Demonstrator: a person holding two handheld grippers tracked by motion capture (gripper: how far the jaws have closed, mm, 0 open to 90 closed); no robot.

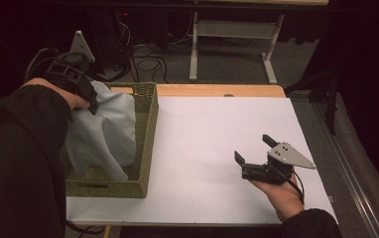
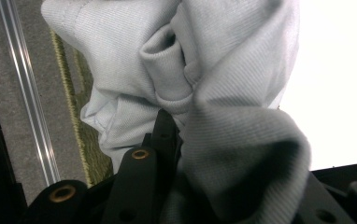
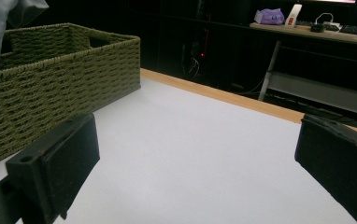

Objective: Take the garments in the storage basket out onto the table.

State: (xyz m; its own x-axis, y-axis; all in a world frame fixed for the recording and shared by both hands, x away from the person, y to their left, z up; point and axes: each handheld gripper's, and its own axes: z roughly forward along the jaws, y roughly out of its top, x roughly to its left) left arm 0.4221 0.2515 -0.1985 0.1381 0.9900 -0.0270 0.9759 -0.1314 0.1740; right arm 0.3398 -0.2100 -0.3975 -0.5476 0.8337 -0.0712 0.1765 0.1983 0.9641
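Cloth (image 1: 103,126) hangs pinched in the left gripper (image 1: 89,101) above the basket (image 1: 147,124), mid-lift; next, carry it to the tabletop (image 1: 212,144). Right gripper (image 1: 255,149) waits, jaws apart, empty.

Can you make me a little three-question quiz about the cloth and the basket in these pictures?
1. True or false: the left gripper is shut on the pale grey cloth.
2. Where does the cloth hang? A) over the green woven basket B) on the floor C) in the middle of the white table
3. How do the jaws of the right gripper stand, and is anything between them?

Key:
1. True; the left gripper view shows cloth bunched around its jaws.
2. A; its lower end reaches down into the basket.
3. Open, with nothing between them, only bare table beyond.
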